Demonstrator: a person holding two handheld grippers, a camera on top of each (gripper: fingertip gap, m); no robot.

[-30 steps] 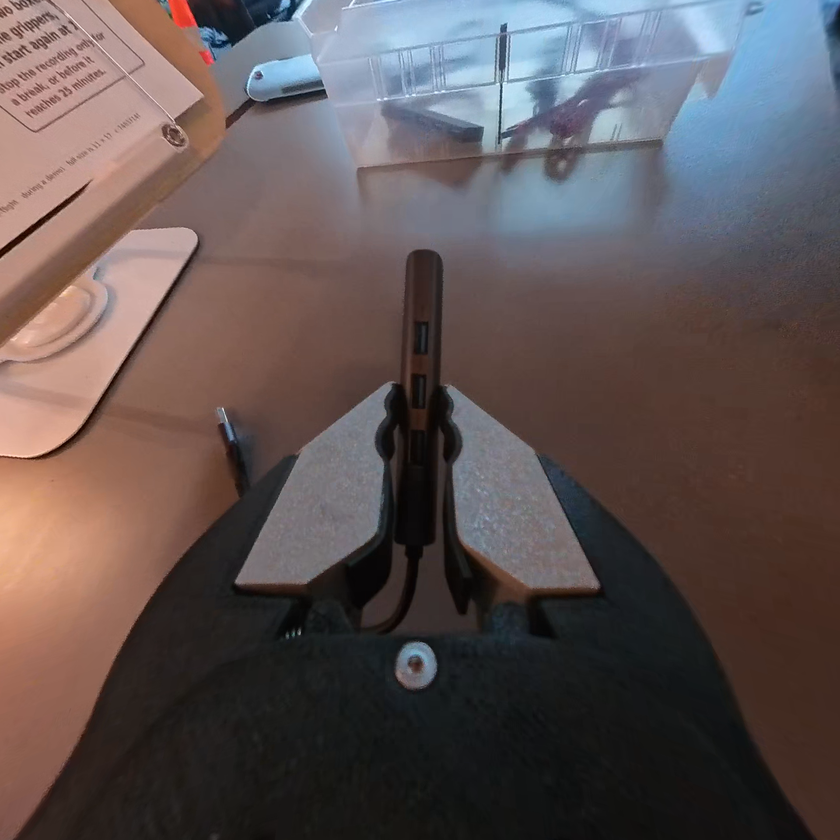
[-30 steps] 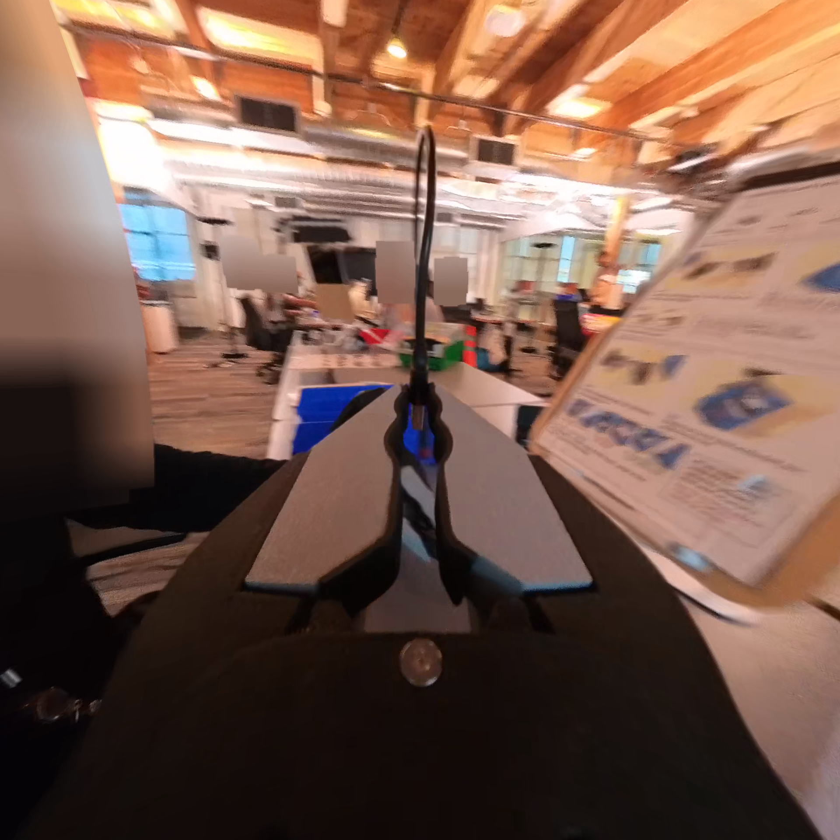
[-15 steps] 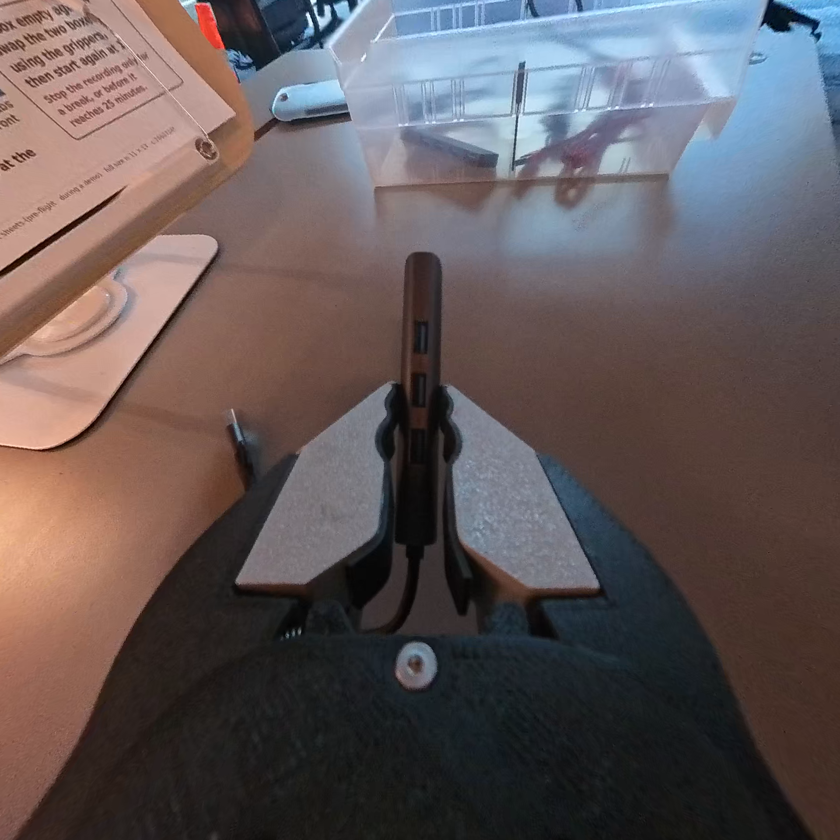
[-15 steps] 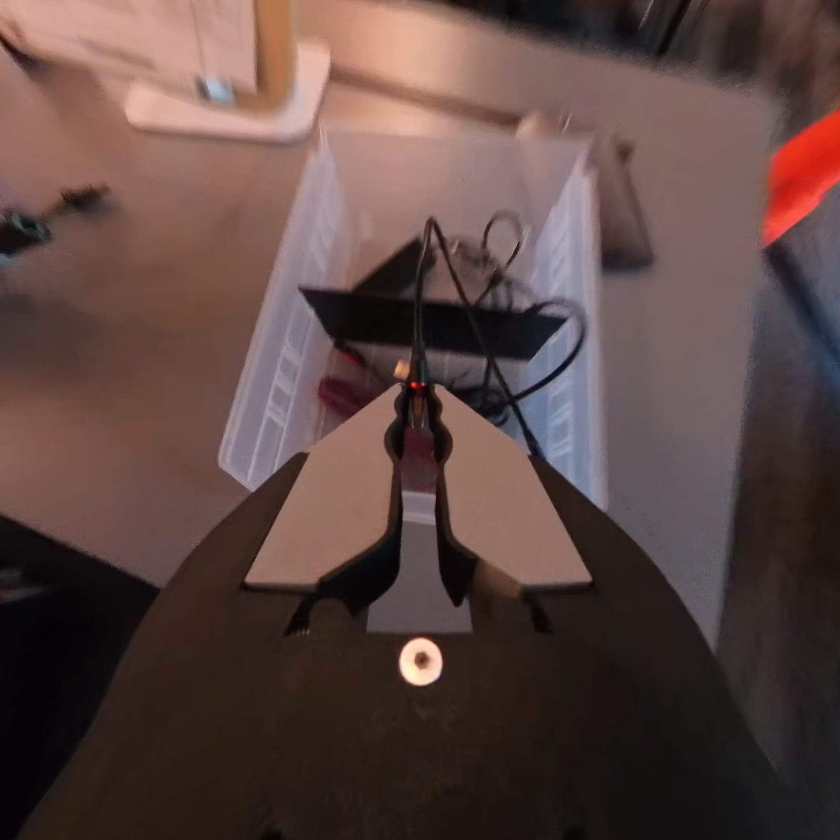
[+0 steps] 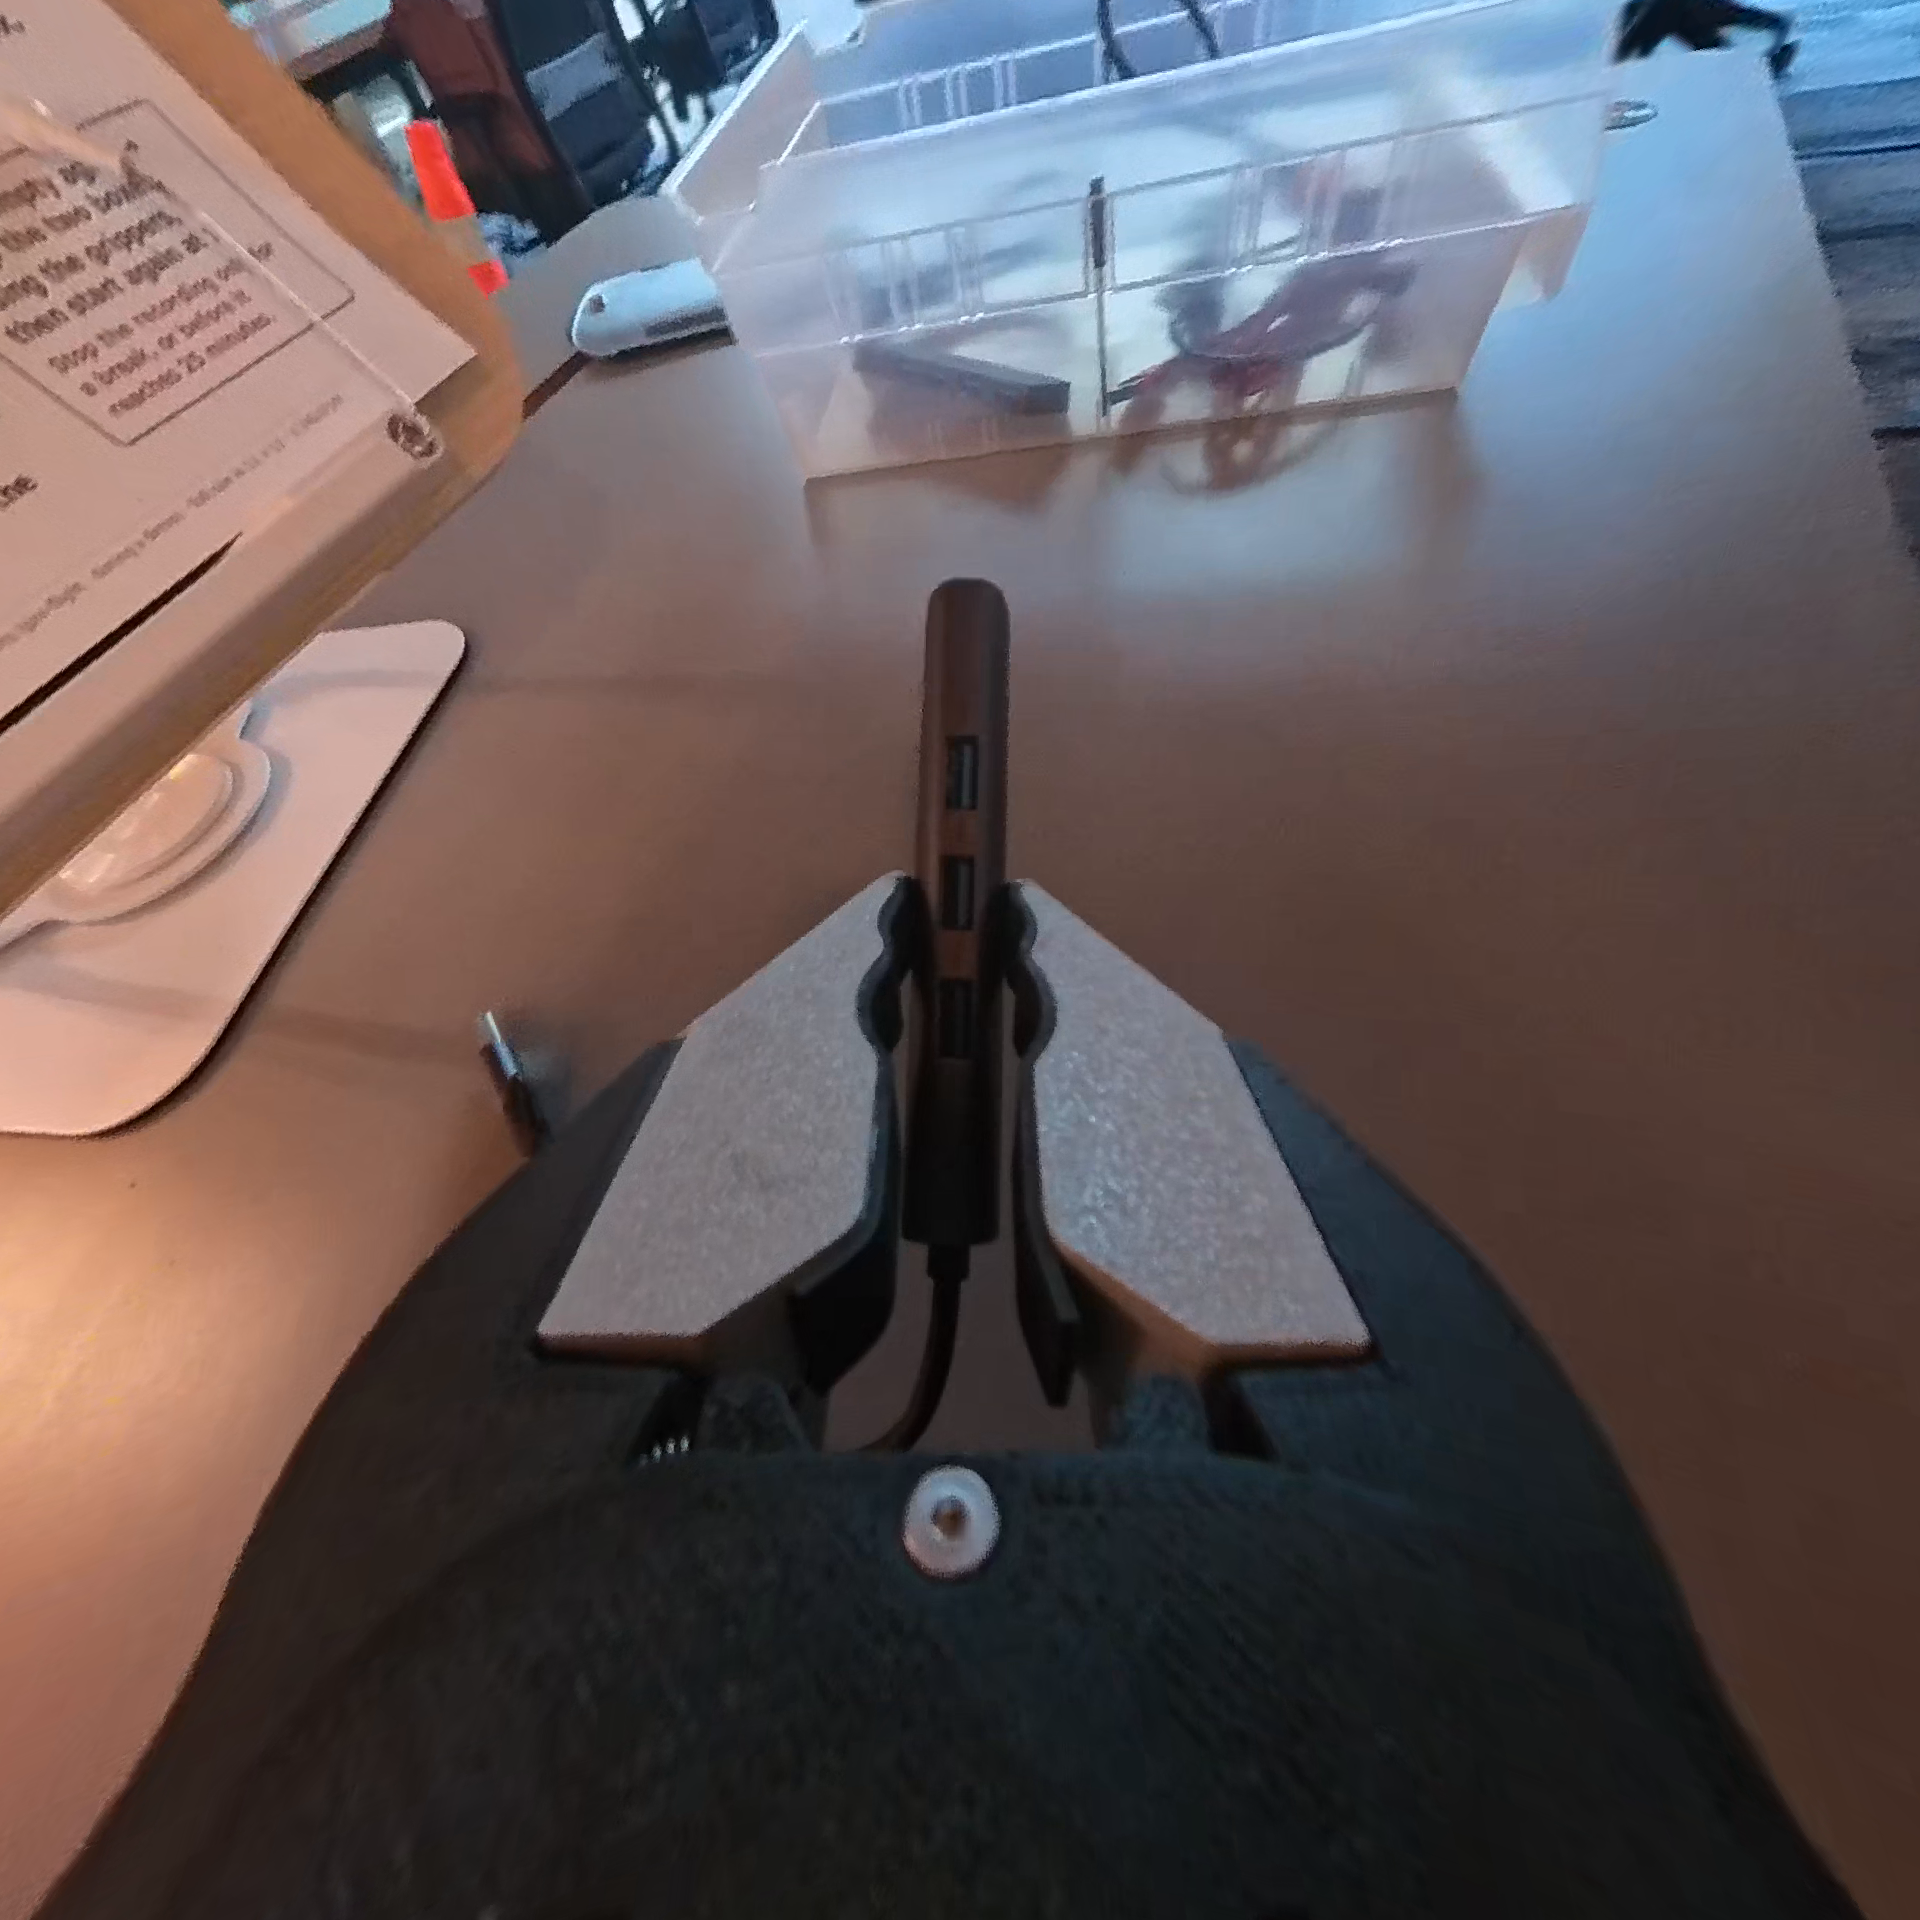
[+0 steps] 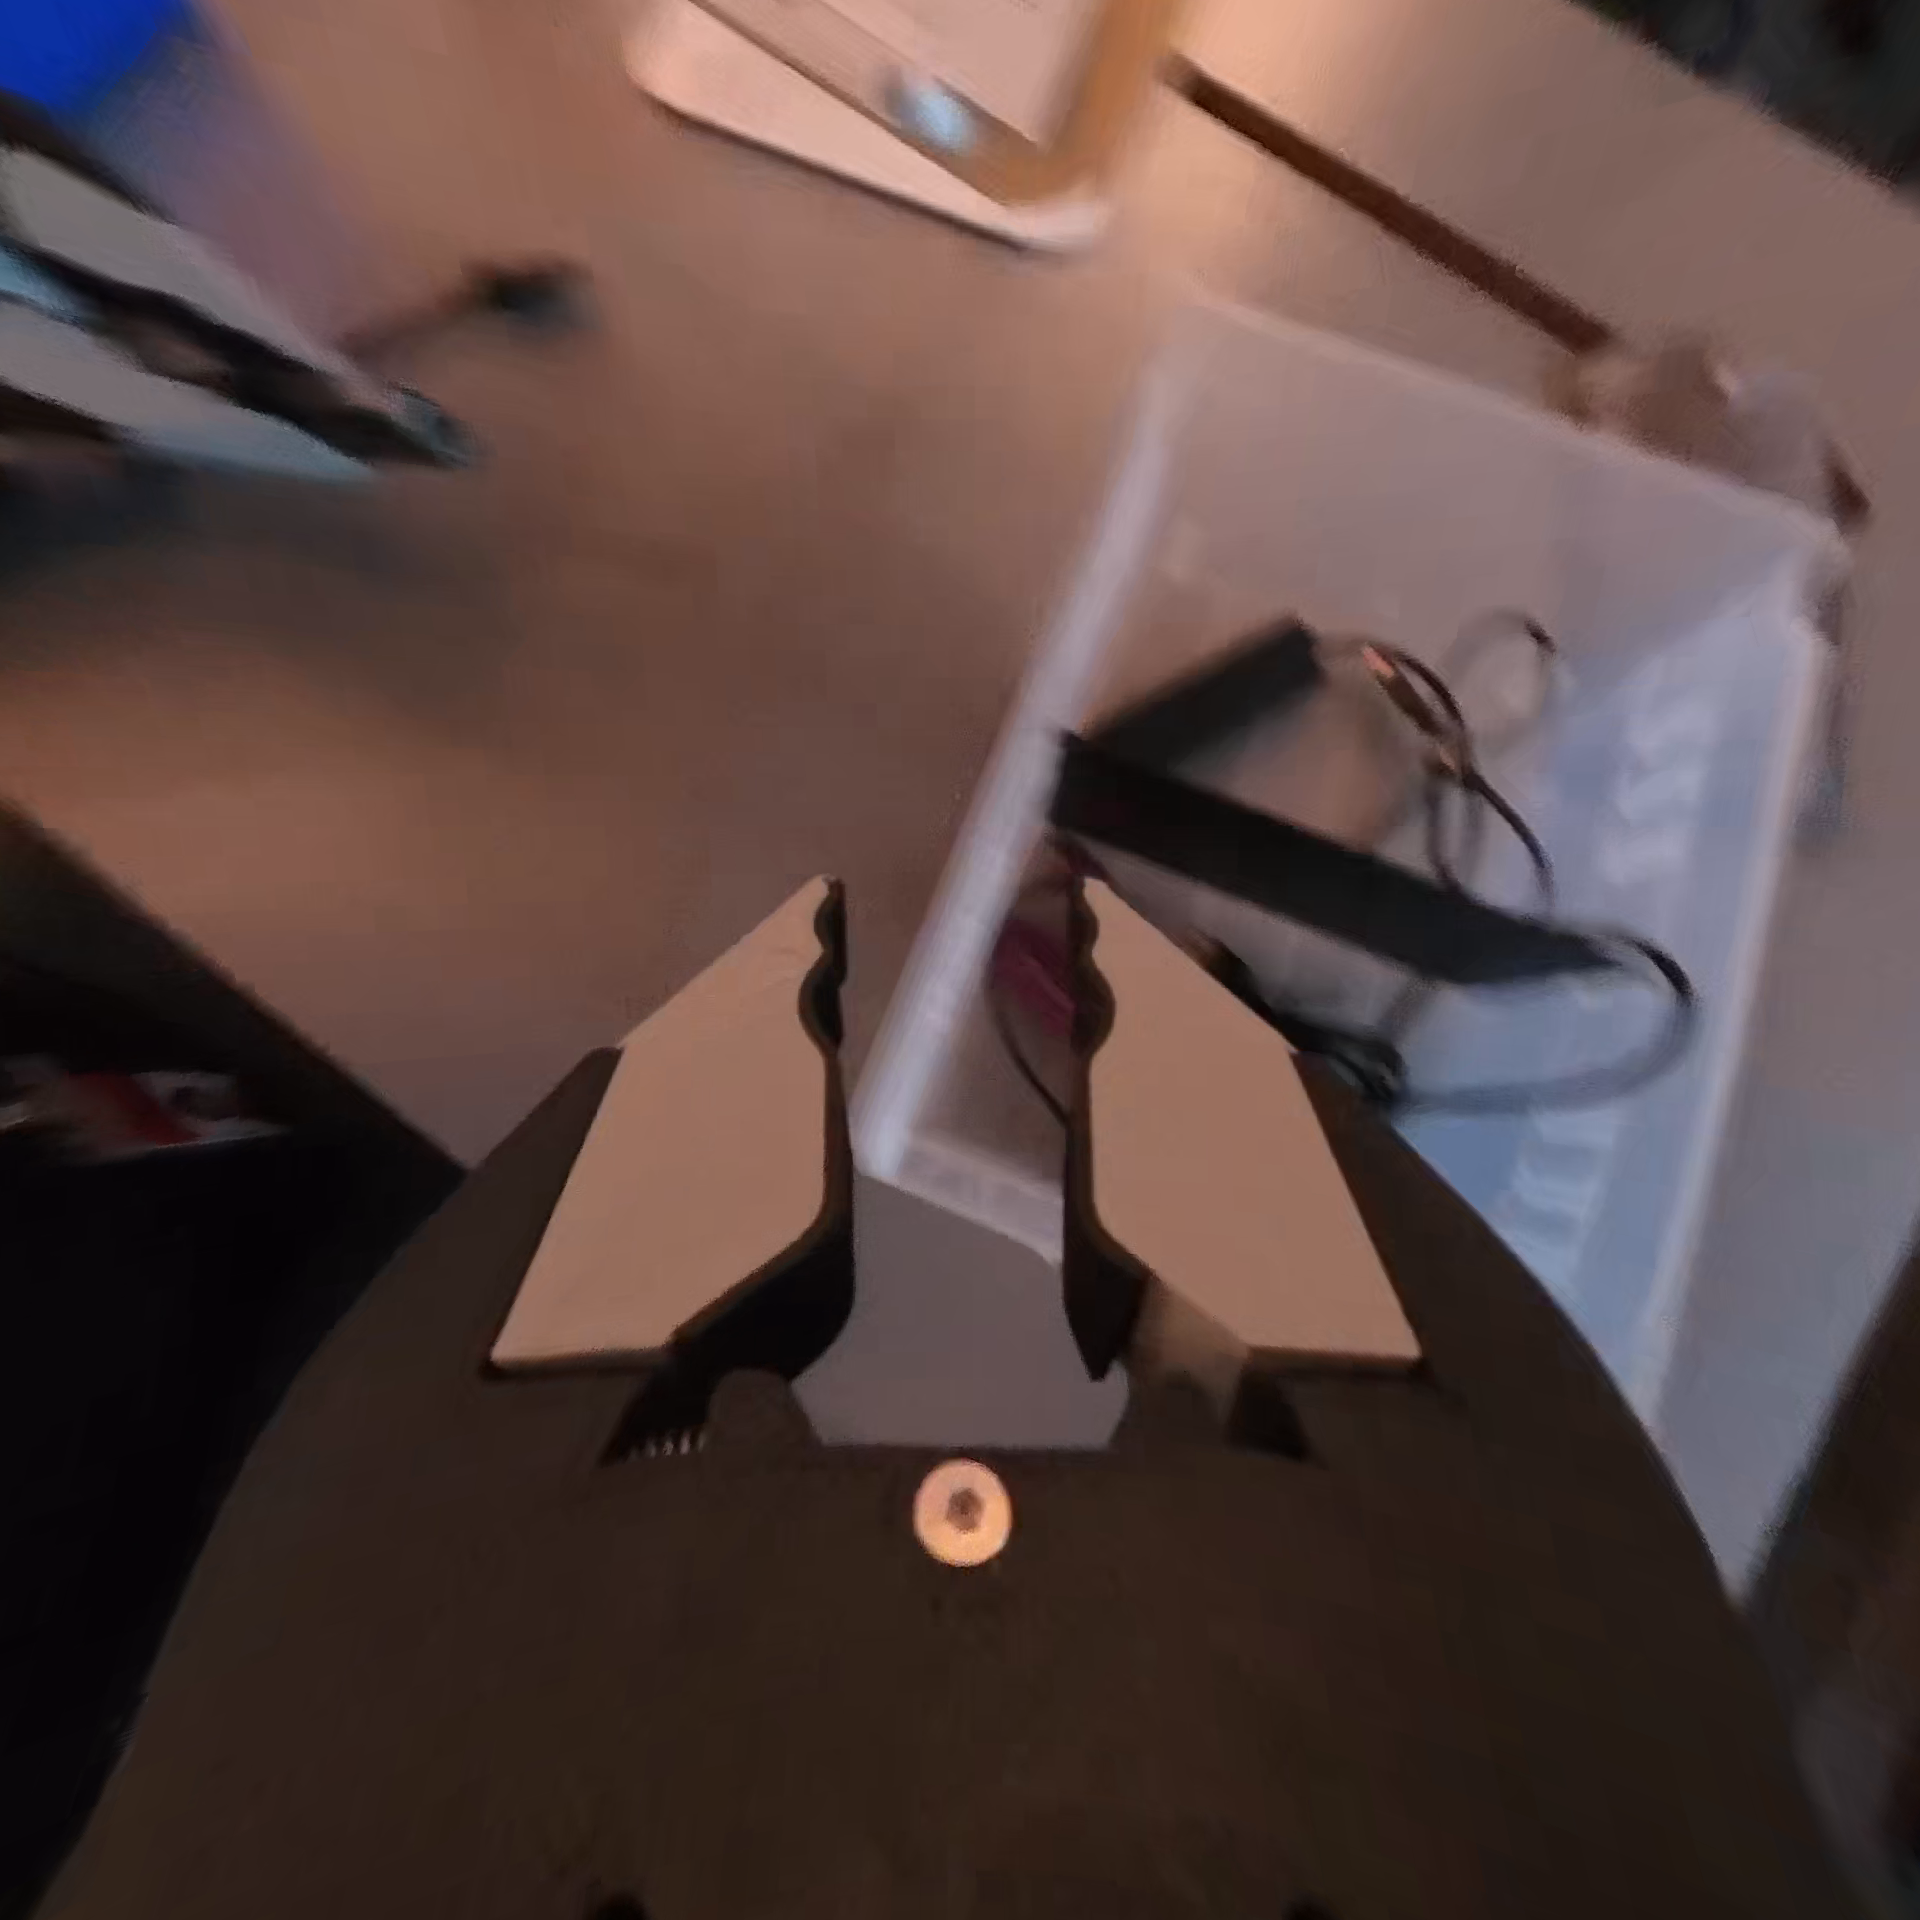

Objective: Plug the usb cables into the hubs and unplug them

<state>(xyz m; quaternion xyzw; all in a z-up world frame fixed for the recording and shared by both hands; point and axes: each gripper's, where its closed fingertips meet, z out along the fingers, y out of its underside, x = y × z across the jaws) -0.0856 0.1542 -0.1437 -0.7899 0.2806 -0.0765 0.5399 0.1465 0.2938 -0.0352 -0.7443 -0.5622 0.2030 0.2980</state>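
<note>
Left claw [image 5: 958, 935] clamps the slim, rigid, probably light hub [image 5: 964, 790] above the tabletop [image 5: 1455, 831], ports exposed; right claw [image 6: 956, 956] gapes empty over the bin's [image 6: 1299, 499] limp cables [image 6: 1475, 790], best taken by a plug.

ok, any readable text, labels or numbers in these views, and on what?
Instruction sheet on the stand, left wrist view: printed lines, partly legible; wording not reproduced here.
USB hub in the left gripper: no marking visible.
Clear bin: no label seen.
Right wrist view: too blurred, nothing readable.
</note>
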